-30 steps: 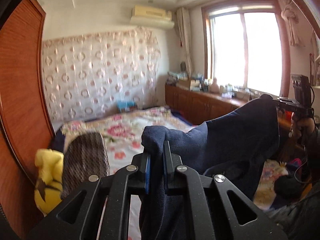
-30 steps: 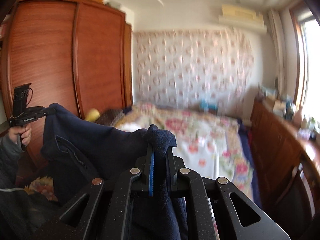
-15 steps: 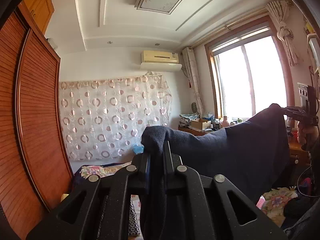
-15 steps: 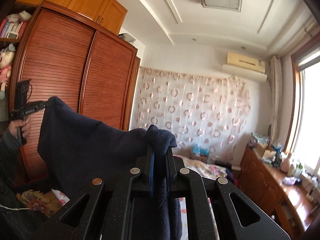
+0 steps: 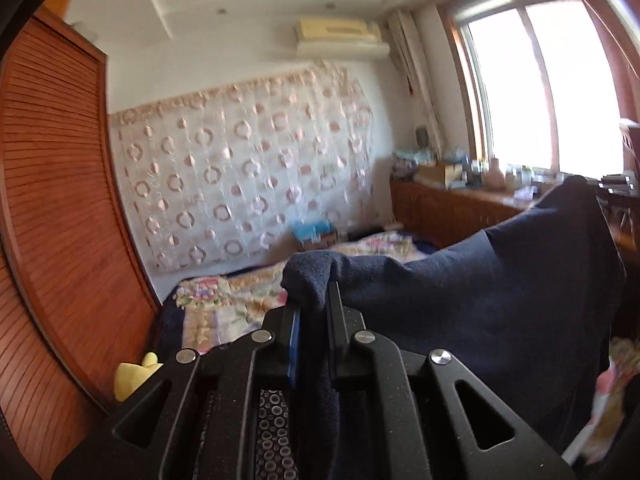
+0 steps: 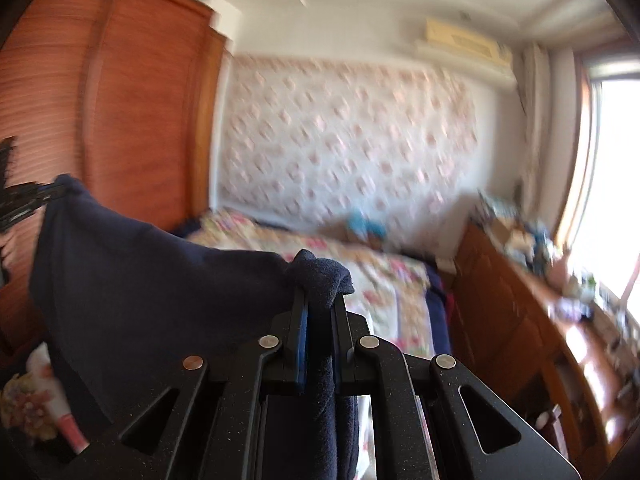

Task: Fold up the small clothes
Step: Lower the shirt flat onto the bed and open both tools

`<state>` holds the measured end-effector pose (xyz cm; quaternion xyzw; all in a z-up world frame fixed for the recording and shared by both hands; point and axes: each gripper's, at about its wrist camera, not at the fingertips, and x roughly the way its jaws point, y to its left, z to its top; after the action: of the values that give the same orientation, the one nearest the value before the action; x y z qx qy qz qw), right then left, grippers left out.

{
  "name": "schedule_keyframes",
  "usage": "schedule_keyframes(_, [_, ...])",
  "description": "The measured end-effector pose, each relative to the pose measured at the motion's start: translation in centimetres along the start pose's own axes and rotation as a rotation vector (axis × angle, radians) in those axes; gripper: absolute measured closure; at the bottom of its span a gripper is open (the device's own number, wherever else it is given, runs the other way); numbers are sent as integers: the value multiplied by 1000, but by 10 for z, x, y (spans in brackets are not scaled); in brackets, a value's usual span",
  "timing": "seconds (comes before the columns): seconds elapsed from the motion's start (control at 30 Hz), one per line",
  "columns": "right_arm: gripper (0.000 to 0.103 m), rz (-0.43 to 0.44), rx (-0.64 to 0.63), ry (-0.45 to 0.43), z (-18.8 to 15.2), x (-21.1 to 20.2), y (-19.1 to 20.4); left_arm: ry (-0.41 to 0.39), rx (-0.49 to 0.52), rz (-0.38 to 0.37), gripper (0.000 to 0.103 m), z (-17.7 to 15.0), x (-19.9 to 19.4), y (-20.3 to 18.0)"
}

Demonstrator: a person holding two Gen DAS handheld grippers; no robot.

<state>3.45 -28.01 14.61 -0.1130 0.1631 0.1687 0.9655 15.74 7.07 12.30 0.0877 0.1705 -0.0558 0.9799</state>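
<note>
You're holding dark navy fleece garment (image 5: 480,300) stretched midair above floral-quilted bed (image 5: 224,300). Left gripper (image 5: 314,320) and right gripper (image 6: 320,316) pinching bunched corners. Thick folds risking slipping out; blurred swinging risking uneven landing.

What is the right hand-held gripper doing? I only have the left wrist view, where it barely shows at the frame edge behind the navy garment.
Observer: The right hand-held gripper is shut on a bunched corner of the navy garment, with cloth poking out above its fingertips.
Operator: Is the cloth taut between the two grips?
Observer: No. From the right wrist, its top edge runs in a loose curve to the left hand-held gripper, not a straight line.
</note>
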Motion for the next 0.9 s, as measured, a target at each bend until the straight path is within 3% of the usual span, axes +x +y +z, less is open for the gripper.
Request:
schedule_keyframes(0.1, [85, -36, 65, 143, -19, 79, -8, 156, -23, 5, 77, -32, 71, -3])
schedule_keyframes(0.17, [85, -63, 108, 207, -36, 113, -11, 226, -81, -36, 65, -55, 95, -3])
schedule_keyframes(0.23, [85, -69, 159, 244, -52, 130, -15, 261, -101, -50, 62, -72, 101, -7])
schedule_keyframes(0.47, [84, -23, 187, 301, -63, 130, -14, 358, -125, -109, 60, -116, 80, -23])
schedule_keyframes(0.6, [83, -10, 175, 321, -86, 130, -29, 387, -154, -144, 60, -145, 63, -37])
schedule_keyframes(0.73, [83, 11, 213, 361, -99, 160, -48, 437, -160, -146, 60, -168, 69, -45])
schedule_keyframes(0.9, [83, 17, 248, 369, -109, 157, -52, 485, -174, -164, 60, -192, 73, -52])
